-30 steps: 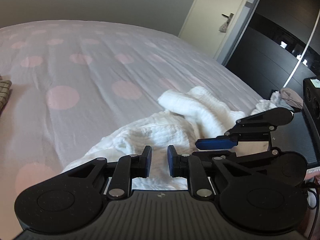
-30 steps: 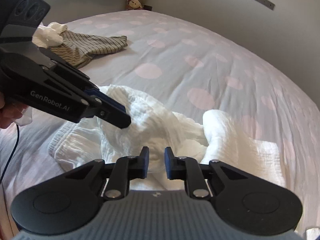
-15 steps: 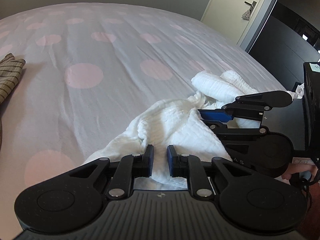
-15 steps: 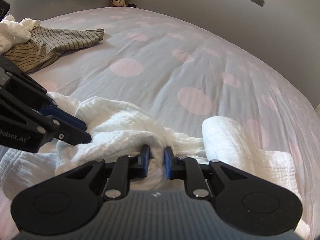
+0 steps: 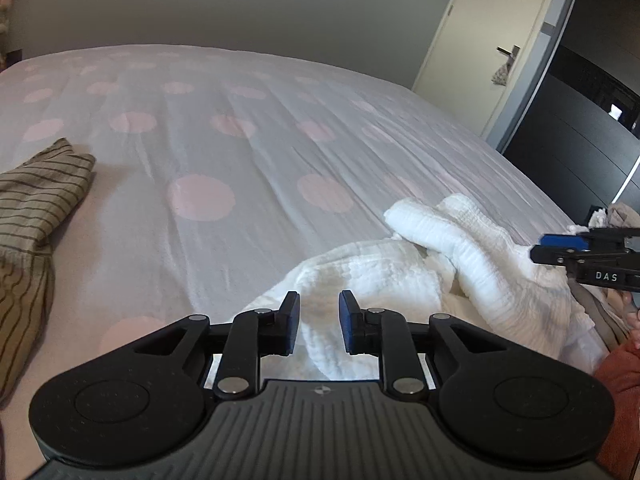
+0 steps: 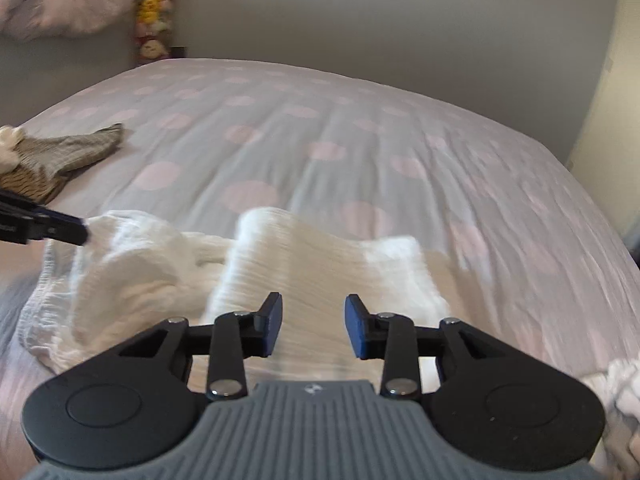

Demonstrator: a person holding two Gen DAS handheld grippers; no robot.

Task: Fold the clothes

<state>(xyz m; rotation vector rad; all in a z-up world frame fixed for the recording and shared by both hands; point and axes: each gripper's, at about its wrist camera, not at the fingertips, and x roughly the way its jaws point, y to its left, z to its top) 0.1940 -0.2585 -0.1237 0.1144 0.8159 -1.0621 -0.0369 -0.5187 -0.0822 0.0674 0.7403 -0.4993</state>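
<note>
White crinkled garment [image 5: 472, 256], rumpled, lies on the near part of a bed [image 5: 240, 152] whose pale cover carries pink dots; one rolled lobe of the garment rises toward the far side, a flatter part spreads toward the cameras.

Left gripper [image 5: 319, 328]: blue pads a little apart, jaws just been opening, hovering above the garment's near edge; cloth shows through the gap but neither pad presses on it.

Right gripper [image 6: 313, 326]: pads wider apart, jaws likewise just been opening, above the garment's ribbed middle, nothing pinched. In the left wrist view its blue-tipped fingers [image 5: 560, 245] sit at the garment's right side.

Striped olive garment [image 5: 36, 208]: on the bed, well apart from the white garment, to its left.

Door [image 5: 492, 44]: beyond the bed's far right corner.
</note>
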